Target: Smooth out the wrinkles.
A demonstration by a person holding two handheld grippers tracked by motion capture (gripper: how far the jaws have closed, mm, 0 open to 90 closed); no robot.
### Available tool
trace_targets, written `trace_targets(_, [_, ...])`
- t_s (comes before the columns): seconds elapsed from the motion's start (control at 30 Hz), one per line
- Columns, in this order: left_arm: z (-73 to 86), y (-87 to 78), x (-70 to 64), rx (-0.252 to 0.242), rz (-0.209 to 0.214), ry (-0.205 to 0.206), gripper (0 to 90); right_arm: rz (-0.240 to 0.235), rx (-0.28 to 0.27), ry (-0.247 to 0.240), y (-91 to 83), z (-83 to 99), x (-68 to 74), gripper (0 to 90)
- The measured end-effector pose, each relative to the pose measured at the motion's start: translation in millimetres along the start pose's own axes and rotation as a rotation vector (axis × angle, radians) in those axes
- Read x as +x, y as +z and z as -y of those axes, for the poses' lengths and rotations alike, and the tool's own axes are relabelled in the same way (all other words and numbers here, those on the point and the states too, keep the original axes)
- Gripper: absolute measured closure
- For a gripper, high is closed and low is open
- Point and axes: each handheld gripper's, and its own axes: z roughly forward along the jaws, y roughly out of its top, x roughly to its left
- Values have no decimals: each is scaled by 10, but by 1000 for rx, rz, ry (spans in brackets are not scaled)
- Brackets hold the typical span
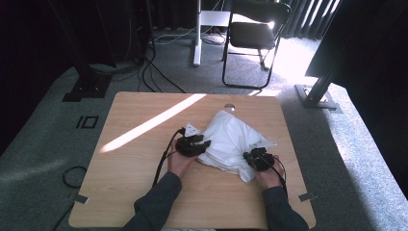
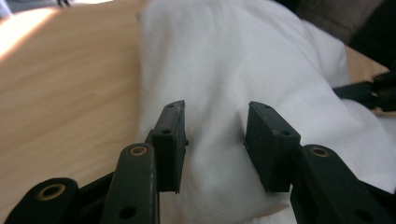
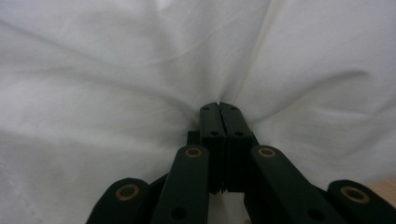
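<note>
White cloth (image 1: 230, 140), black tongs (image 1: 208, 143), pale wood-grain table (image 1: 144, 159).

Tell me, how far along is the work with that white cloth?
Early on. The right tool is already shut on the white cloth. The left tool sits open against the cloth, not yet gripping. The cloth lies bunched on the table, so any spreading or folding remains.

cloth (image 1: 231, 139) on table (image 1: 144, 159), right of centre; chair (image 1: 255, 33) behind table.
</note>
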Motion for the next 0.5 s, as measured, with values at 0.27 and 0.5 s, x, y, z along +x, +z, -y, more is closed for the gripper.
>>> trace_targets(0.27, [244,-201,19,43,14,-13,627,-98,-64,-2,283,-70,36,888])
trace_targets(0.5, [557,-710,376,10,-63,-134,617,-168,-67,-115,529,-430,396,700])
